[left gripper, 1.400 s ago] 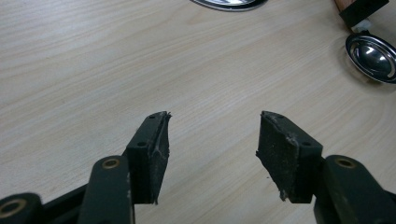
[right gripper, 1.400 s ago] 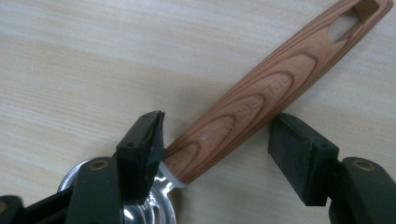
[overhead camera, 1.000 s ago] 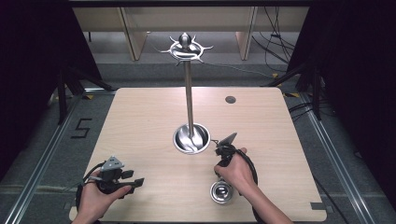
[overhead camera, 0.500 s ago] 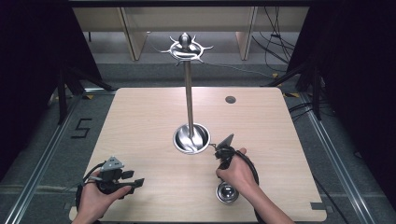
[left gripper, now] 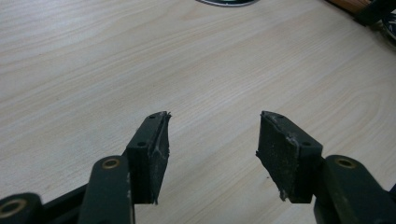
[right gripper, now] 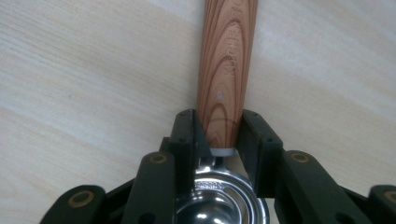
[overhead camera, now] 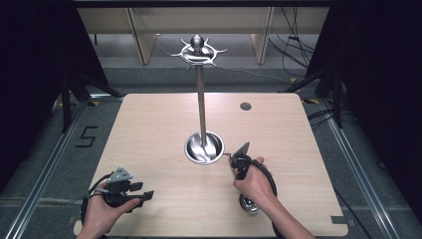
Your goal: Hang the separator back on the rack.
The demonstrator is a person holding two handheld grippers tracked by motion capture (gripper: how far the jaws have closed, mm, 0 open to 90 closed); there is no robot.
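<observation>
On the pale wooden table (overhead camera: 149,129), just in front of the steel stand (overhead camera: 201,99), my right gripper (overhead camera: 242,162) has just been closing and clamps the scoop (right gripper: 226,65) at its wooden handle's bowl end, so I should squeeze evenly before lifting, while my left gripper (left gripper: 210,149) rests spread and empty.

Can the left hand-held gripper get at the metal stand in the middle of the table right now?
Probably yes: the left hand-held gripper is open and empty, with bare table between it and the stand.

Right claw (right gripper: 218,135) closing; left claw (left gripper: 212,147) agape.
</observation>
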